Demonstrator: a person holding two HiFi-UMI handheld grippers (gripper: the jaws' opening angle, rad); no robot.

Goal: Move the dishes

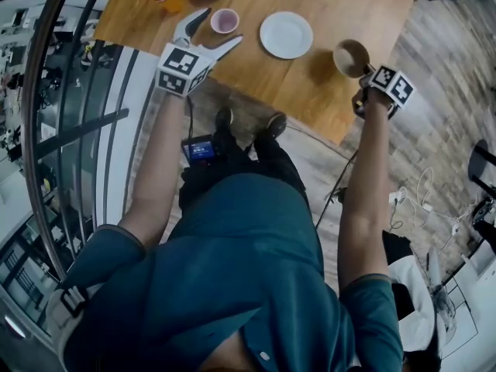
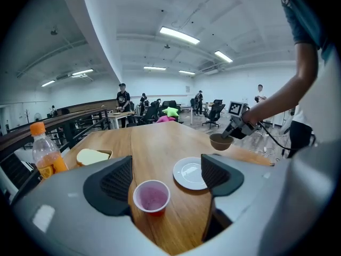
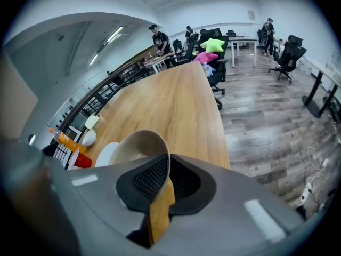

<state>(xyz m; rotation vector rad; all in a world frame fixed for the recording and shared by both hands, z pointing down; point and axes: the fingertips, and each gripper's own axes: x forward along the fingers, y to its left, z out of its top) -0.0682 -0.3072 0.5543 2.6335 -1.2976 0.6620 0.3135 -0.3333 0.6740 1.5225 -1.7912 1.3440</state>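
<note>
While the right tongs (image 3: 166, 169) clench the rim of the bowl (image 3: 136, 145), raised at the worktop's (image 1: 341, 6) right edge, the left tongs (image 2: 166, 177) gape either side of the cup (image 2: 152, 196) near the near edge without touching it, and the plate (image 2: 190, 173) lies between, so most moving seems left.

Cup (image 1: 225, 21) left of plate (image 1: 286, 35)

Left gripper (image 2: 166, 167), jaws apart, flanking a red cup (image 2: 152, 197) on the wooden table (image 2: 154, 143); white plate (image 2: 186, 173) just beyond.
</note>
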